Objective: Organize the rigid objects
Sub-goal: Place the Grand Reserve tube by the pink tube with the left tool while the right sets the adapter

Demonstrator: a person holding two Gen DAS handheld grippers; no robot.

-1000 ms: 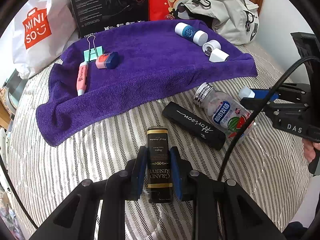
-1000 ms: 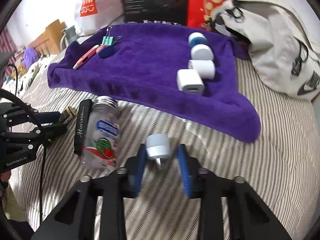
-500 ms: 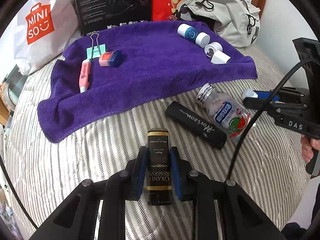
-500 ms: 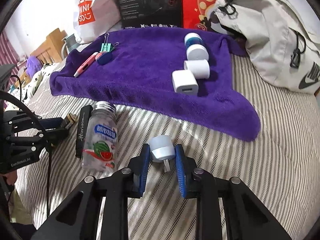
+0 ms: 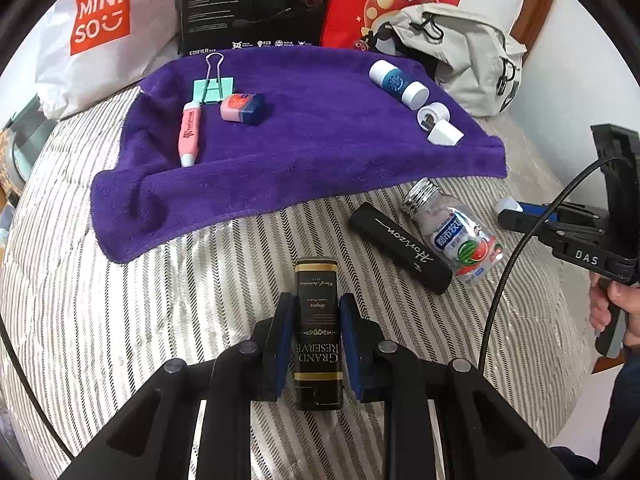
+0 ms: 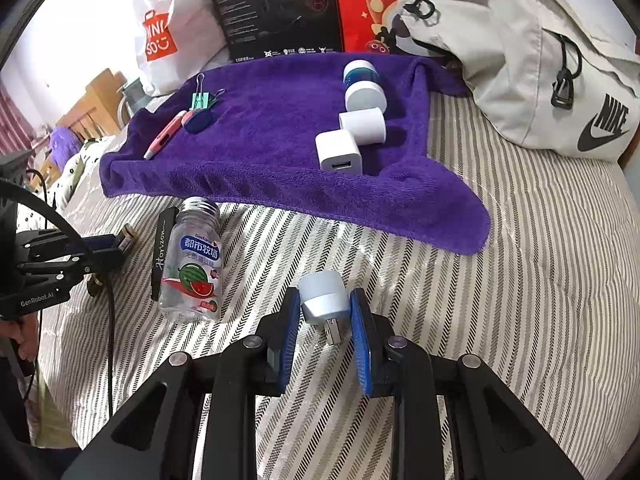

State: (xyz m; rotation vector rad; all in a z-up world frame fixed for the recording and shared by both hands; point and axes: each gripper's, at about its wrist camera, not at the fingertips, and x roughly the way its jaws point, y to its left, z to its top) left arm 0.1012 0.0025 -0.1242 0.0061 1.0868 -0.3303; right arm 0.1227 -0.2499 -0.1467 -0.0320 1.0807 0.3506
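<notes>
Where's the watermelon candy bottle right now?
The candy bottle lies on its side on the striped bedcover, just below the purple towel's front edge, beside the black Horizon case.

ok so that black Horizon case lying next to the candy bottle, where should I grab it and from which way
Grip the black Horizon case across its narrow width near the middle, coming from above. It lies flat and long, and the candy bottle crowds its right side, so keep the fingers clear of that.
</notes>
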